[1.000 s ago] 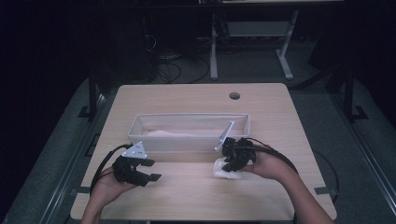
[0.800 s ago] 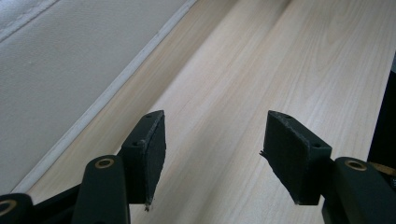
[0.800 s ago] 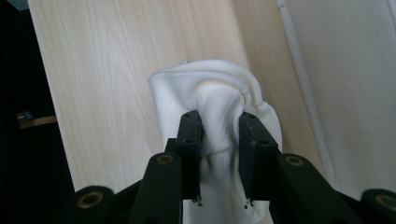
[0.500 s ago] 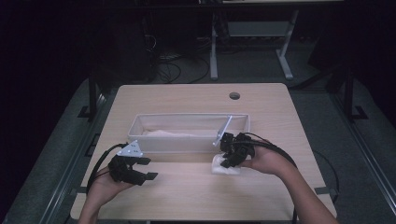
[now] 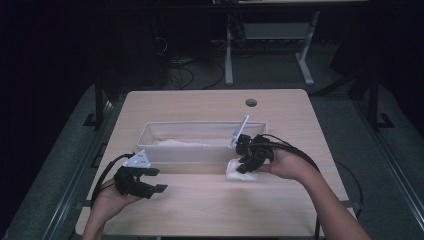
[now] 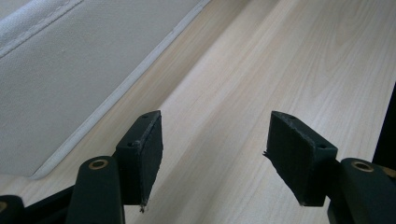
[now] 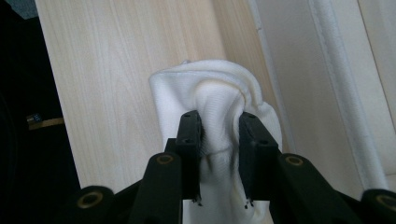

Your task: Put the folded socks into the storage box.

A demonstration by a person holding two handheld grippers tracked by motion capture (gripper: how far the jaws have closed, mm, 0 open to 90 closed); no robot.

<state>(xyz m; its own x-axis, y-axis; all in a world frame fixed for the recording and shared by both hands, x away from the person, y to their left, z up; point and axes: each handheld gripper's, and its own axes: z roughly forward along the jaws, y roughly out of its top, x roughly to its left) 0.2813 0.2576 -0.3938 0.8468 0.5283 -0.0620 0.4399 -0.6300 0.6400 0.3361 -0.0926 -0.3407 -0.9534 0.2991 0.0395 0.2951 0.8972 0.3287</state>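
A: Cloth [image 7: 212, 100], white and bunched, sits pinched between the fingers [image 7: 189, 140] of the right gripper [image 7: 219, 158]. In the right gripper view a fold of it is squeezed in the narrow gap between the two pads, and the rest bulges out above and around them.

B: Where is it on the table [image 5: 200, 105]?

A: In the high view the cloth [image 5: 239, 172] is over the near right part of the wooden top, just in front of the long white bin [image 5: 200, 150], near its right end. The right gripper [image 5: 246, 166] comes at it from the right, with the person's hand [image 5: 285, 162] behind it.

B: Is it lying on the wood or lifted?

A: I cannot tell; its lower edge looks close to the surface.

B: And the other side?

A: The left gripper [image 5: 157, 180] is at the near left of the table, well apart from the cloth. In the left gripper view its fingers [image 6: 140, 154] stand wide apart and have just been opening, with bare wood between them and nothing held. The bin's white wall [image 6: 70, 79] lies beside it, up and to the left in that view.

B: Anything in the bin?

A: Something pale lies at its bottom [image 5: 175, 143]; what it is I cannot tell.
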